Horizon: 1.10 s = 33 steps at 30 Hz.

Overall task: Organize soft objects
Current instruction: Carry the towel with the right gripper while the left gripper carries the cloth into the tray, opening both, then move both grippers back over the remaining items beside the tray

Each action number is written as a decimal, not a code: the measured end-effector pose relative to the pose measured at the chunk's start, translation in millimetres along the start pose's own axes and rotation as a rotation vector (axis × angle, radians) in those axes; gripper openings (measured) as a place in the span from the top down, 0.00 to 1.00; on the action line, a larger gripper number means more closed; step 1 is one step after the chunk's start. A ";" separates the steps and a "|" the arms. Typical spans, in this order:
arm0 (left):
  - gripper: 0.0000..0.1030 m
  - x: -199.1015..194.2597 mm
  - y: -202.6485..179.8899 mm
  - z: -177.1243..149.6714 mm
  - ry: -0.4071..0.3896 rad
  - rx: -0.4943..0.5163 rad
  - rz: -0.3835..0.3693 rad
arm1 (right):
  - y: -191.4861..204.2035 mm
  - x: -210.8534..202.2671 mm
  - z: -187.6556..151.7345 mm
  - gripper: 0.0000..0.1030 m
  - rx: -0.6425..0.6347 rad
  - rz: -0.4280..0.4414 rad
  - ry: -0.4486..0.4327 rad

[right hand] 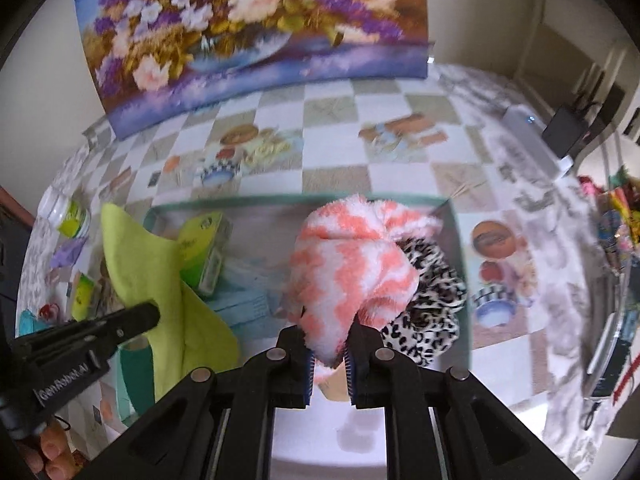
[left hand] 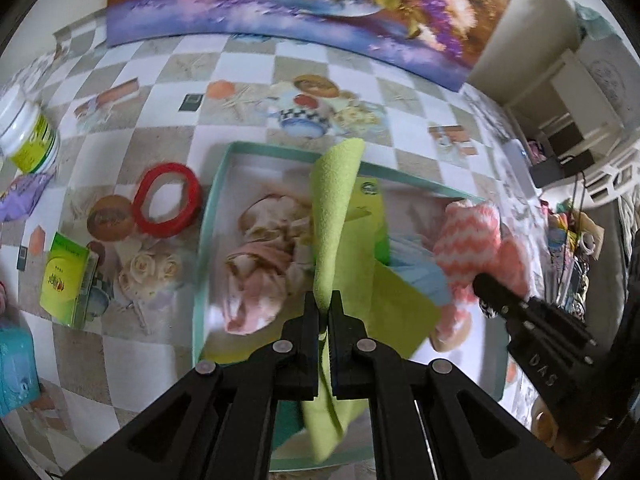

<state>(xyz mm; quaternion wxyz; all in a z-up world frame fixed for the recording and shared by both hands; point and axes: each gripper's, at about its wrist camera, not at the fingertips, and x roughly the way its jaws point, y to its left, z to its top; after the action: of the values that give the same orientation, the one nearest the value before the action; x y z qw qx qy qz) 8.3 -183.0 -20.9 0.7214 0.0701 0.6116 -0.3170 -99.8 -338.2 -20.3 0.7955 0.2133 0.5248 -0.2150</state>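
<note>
A teal box (left hand: 256, 149) (right hand: 460, 240) lies open on the checked tablecloth. My left gripper (left hand: 324, 308) is shut on a lime green cloth (left hand: 336, 208), held over the box; the cloth also shows in the right wrist view (right hand: 136, 256). My right gripper (right hand: 328, 340) is shut on a fluffy pink-and-white zigzag cloth (right hand: 352, 264) over the box's right side; it shows in the left wrist view (left hand: 472, 240). A leopard-print cloth (right hand: 432, 304) lies under it in the box. A pink fabric bundle (left hand: 256, 272) and a green carton (right hand: 204, 248) lie in the box.
A red tape ring (left hand: 166, 200), a green booklet (left hand: 66, 280), a white-and-green jar (left hand: 28, 136) and a purple packet (left hand: 20, 200) lie left of the box. A flower painting (right hand: 248, 40) stands at the table's back. Clutter fills the right edge (right hand: 616, 216).
</note>
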 end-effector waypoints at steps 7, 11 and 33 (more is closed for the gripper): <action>0.81 -1.6 4.6 3.6 0.020 -0.025 -0.008 | -5.9 -1.1 0.7 0.86 0.034 0.004 0.007; 0.57 -14.8 2.9 5.3 0.005 -0.024 -0.014 | -3.5 -20.6 6.4 0.74 0.029 -0.008 -0.037; 0.11 -37.4 49.9 9.9 -0.064 -0.124 0.169 | 17.0 -57.9 13.5 0.00 -0.016 -0.048 -0.164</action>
<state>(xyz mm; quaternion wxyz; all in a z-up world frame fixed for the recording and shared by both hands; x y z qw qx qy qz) 41.8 -134.5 1.9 0.7676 0.0664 0.5988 -0.2185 -100.8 -325.1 40.2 0.8321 0.1758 0.4647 -0.2465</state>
